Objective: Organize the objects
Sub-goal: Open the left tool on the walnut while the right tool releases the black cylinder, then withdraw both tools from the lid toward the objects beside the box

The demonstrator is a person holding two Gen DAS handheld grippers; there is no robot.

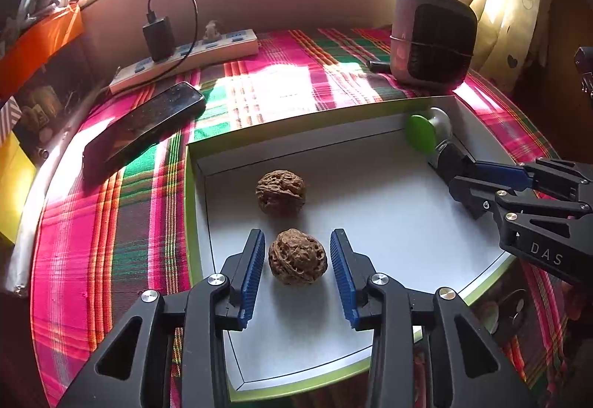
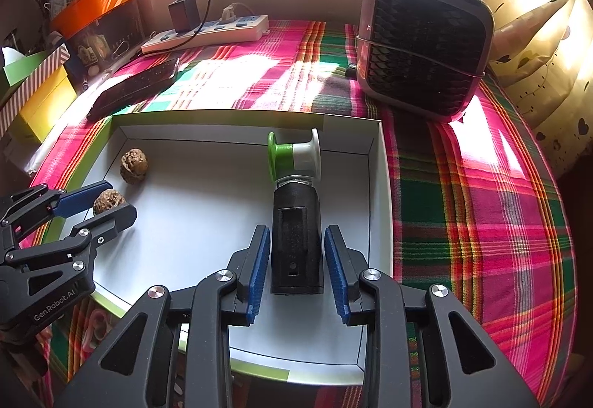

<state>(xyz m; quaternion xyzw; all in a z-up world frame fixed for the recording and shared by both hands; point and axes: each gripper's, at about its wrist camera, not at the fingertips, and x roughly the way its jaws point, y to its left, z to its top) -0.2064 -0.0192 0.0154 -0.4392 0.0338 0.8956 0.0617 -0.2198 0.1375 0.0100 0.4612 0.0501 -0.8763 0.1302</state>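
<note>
A shallow white box with a green rim (image 1: pixel 192 185) (image 2: pixel 378 185) lies on the plaid cloth. Two walnuts rest inside. The near walnut (image 1: pixel 297 256) (image 2: pixel 106 202) sits between the blue pads of my open left gripper (image 1: pixel 296 241) (image 2: pixel 107 196), apart from both. The far walnut (image 1: pixel 281 191) (image 2: pixel 134 165) lies loose behind it. A black handle with a green and white spool head (image 2: pixel 295 237) (image 1: pixel 426 132) lies in the box between the pads of my open right gripper (image 2: pixel 294 241) (image 1: pixel 457 167), small gaps showing on both sides.
A black phone (image 1: pixel 144 128) (image 2: pixel 135 87) lies left of the box. A white power strip with a charger (image 1: pixel 185 56) (image 2: pixel 207 32) sits at the back. A small grey fan heater (image 1: pixel 433 37) (image 2: pixel 422 48) stands at the back right. Boxes are stacked at the left edge (image 2: pixel 40 93).
</note>
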